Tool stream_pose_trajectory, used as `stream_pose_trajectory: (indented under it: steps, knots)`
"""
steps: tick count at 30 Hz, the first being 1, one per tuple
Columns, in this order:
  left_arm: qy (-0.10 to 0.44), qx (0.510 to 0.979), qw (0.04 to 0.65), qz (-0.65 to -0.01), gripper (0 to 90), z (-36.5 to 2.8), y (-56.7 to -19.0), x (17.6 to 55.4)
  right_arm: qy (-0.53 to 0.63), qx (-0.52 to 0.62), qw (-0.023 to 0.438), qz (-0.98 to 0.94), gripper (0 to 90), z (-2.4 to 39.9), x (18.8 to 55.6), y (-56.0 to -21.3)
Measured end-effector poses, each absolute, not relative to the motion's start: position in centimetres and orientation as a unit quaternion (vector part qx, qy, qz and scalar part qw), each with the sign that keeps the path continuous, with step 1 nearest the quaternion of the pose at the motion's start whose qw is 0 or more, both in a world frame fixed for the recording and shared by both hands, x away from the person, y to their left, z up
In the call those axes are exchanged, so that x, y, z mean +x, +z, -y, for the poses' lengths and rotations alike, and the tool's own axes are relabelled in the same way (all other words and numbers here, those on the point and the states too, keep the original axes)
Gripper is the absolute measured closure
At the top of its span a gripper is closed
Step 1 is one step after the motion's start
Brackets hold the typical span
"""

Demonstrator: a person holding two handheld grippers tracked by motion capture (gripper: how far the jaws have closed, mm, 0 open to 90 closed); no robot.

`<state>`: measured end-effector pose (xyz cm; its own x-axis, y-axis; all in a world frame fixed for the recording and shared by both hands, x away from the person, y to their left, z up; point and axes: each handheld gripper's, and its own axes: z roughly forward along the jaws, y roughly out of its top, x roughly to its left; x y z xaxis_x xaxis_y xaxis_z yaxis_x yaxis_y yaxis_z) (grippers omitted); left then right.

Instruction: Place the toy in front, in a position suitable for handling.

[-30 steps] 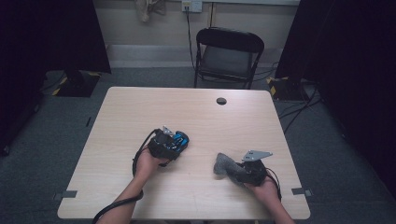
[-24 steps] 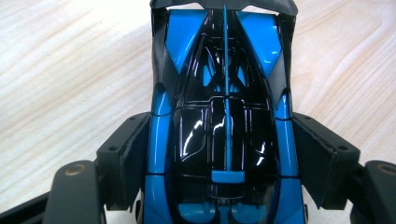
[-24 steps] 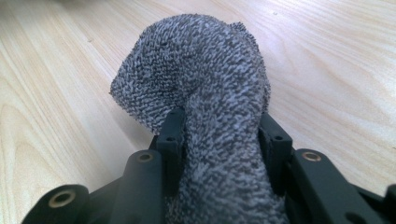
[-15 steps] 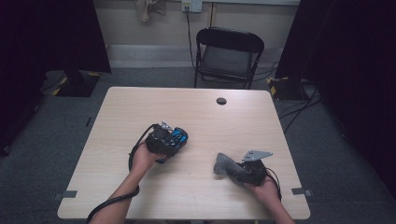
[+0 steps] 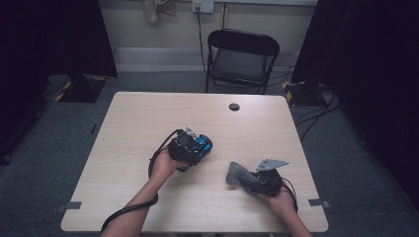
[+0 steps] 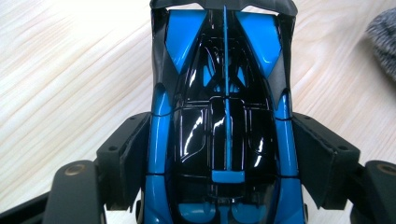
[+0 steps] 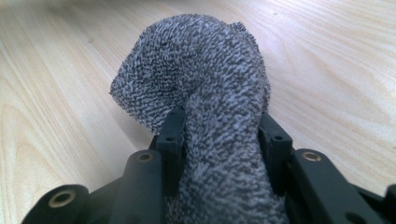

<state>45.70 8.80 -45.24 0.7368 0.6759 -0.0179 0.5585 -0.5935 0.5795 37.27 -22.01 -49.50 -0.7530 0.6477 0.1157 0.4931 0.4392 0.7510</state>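
In the high view the left claw (image 5: 193, 146) sits just left of the frame's centre, held in the person's left hand (image 5: 165, 163), and it is clamped on a blue and black toy car (image 5: 201, 144). The left gripper view looks down on the car (image 6: 224, 116) from above: its glossy black roof and blue flanks run up the middle of the frame, and the two black pads (image 6: 128, 158) press against its sides at the lower left and lower right, so the claw is grasping the car. Pale wood of the counter (image 6: 70, 79) shows on either side of the car, and whether the car touches it I cannot tell. A corner of grey cloth (image 6: 385, 39) shows at the upper right edge of that view. In the high view the right claw (image 5: 247, 178) lies at the lower right of the frame, held in the right hand (image 5: 279, 200), with a grey plate on top of it. It is clenched on the cloth (image 5: 238, 174), whose free end bulges out toward the frame's centre, near the car but apart from it. The right gripper view shows the nubbly grey cloth (image 7: 201, 93) rising from between the jaws, pinched at the bottom centre and mushrooming into a wider lump above them, with the counter (image 7: 60, 93) behind it. Farther up the counter (image 5: 138, 113) in the high view a small dark disc (image 5: 234, 106) lies near the far edge, and a black folding chair (image 5: 242, 59) stands behind it at the top centre.
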Motion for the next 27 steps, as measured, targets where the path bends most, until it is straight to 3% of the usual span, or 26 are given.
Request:
stream_pose_trajectory:
  steps: [8,27]
  knots:
    - [0.097,0.895,0.282,-0.332,26.4,-6.6,-46.7,45.9,0.407,0.337,0.095,-0.843,61.2,22.0,37.3,-49.5]
    - [0.09,0.897,0.277,-0.333,27.4,-6.8,-47.7,45.8,0.407,0.337,0.096,-0.844,61.2,22.0,37.3,-49.5]
